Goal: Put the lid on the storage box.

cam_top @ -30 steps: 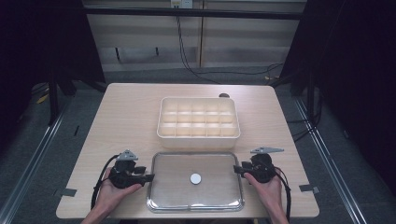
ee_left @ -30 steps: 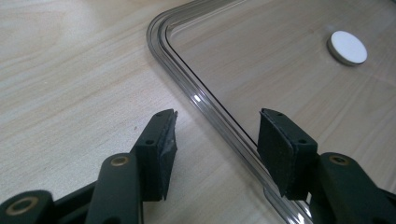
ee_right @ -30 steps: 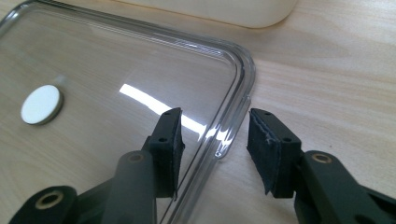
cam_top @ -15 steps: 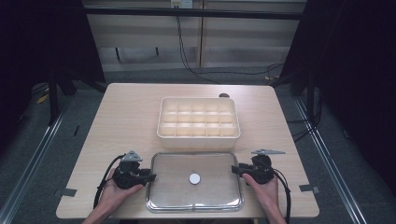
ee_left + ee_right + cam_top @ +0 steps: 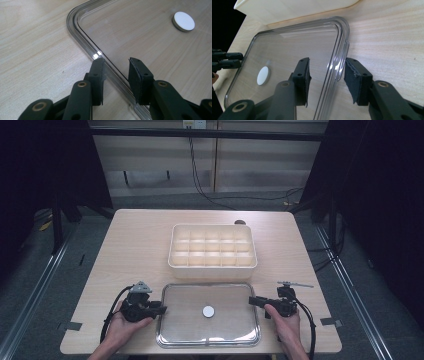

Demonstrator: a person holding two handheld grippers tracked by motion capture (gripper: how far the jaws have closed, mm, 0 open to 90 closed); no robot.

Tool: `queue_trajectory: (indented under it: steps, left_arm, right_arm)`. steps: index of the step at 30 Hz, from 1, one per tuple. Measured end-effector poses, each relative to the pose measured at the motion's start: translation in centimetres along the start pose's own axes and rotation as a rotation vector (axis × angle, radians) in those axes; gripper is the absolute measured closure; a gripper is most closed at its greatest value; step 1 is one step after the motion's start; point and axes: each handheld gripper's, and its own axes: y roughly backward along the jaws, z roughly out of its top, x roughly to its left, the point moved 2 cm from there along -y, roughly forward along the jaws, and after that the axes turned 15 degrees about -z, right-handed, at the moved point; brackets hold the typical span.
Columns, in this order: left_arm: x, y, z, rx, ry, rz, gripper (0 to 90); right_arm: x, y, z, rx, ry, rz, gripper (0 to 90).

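On the tabletop (image 5: 130, 250) lie one clear lid (image 5: 190, 320), one white disc (image 5: 208, 311) at the lid's middle, and one cream compartment box (image 5: 213, 246) just behind the lid.

At the left, the left tongs (image 5: 161, 310) sit at the lid's left edge. In the left gripper view these tongs (image 5: 116, 75) straddle the raised rim, one jaw outside over the wood and one over the clear pane; the jaws have just been closing, yet a gap shows between the pads and the rim, so they are still apart.

At the right, the right tongs (image 5: 254, 301) meet the lid's right edge. In the right gripper view those tongs (image 5: 327, 75) likewise straddle the rim, with their jaws apart and clear of it on both sides. The box is divided into three rows of five cells, fifteen in all.
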Motion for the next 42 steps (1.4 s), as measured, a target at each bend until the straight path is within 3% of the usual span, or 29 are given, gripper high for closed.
queue_trajectory:
  steps: [3,6,9,11,17,20,22,25,27,30,33,38,42]
  left_arm:
    - [0.0,0.0,0.0,0.0,0.003,-0.001,66.0]
    - [0.0,0.0,0.0,-0.001,-0.002,0.002,66.2]
    - [0.0,0.0,0.0,0.002,-0.001,0.0,66.2]
    - [0.0,0.0,0.0,-0.001,0.002,-0.004,66.3]
    - [0.0,0.0,0.0,-0.003,0.009,-0.007,66.5]
    - [0.1,0.0,0.0,-0.006,0.009,-0.006,66.6]
    - [0.1,0.0,0.0,-0.006,0.009,-0.006,66.6]
    - [0.2,0.1,0.0,0.001,-0.025,0.0,66.2]
    - [0.3,0.1,0.0,-0.003,-0.018,-0.002,66.0]
    - [0.4,0.0,0.0,-0.022,-0.001,-0.007,65.5]
    - [0.5,0.0,0.1,-0.024,-0.001,-0.008,63.4]
    - [0.5,-0.1,0.1,-0.024,-0.014,-0.012,56.3]
    - [0.7,0.1,0.1,-0.036,0.014,-0.027,44.2]
  right_arm:
    - [-0.6,0.0,-0.1,0.016,-0.071,0.054,57.4]
    - [-0.5,-0.3,-0.3,0.047,-0.095,0.113,60.1]
    - [-0.3,-0.3,-0.4,0.04,-0.085,0.084,61.2]
    - [-0.2,-0.3,-0.3,0.053,-0.049,0.099,60.5]
    - [-0.1,-0.4,-0.4,0.082,-0.031,0.14,60.5]
    - [0.5,-0.5,-0.4,0.1,0.022,0.149,59.5]
    - [0.5,-0.5,-0.4,0.106,0.024,0.159,59.7]
    - [0.5,-0.6,-0.4,0.109,0.032,0.158,60.7]
    - [0.4,-0.6,-0.3,0.119,0.027,0.181,64.1]
    - [0.2,-0.6,-0.2,0.112,0.005,0.197,66.9]
    - [0.4,0.2,0.2,0.047,0.008,0.247,71.1]
    - [0.6,0.5,0.3,0.032,0.029,0.241,71.2]
    - [0.8,0.7,0.5,0.008,0.041,0.249,71.8]
